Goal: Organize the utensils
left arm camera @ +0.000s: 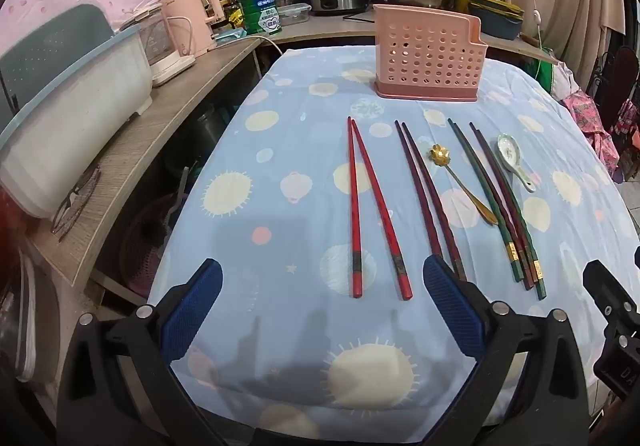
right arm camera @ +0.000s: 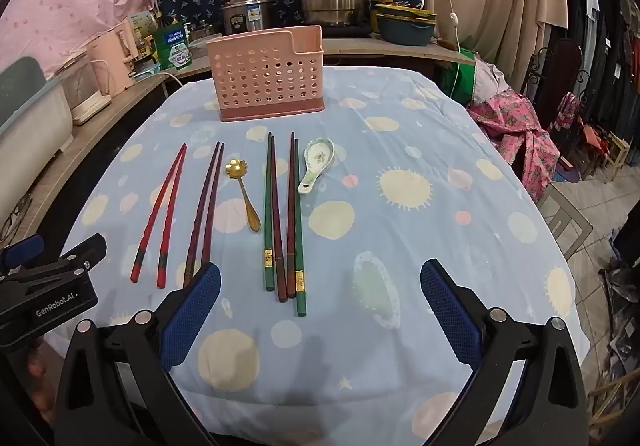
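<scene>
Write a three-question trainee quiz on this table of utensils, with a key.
1. True or false: the pink perforated plastic utensil holder already has chopsticks in it.
2. Which lies nearest the white ceramic soup spoon? A) the bright red chopstick pair B) the group of green and dark red chopsticks C) the gold flower-shaped metal spoon
3. Fill in: both the left gripper and the right gripper are ____ and hold nothing.

Key: 1 false, nothing shows above its rim or through its holes; 2 B; 3 open.
</scene>
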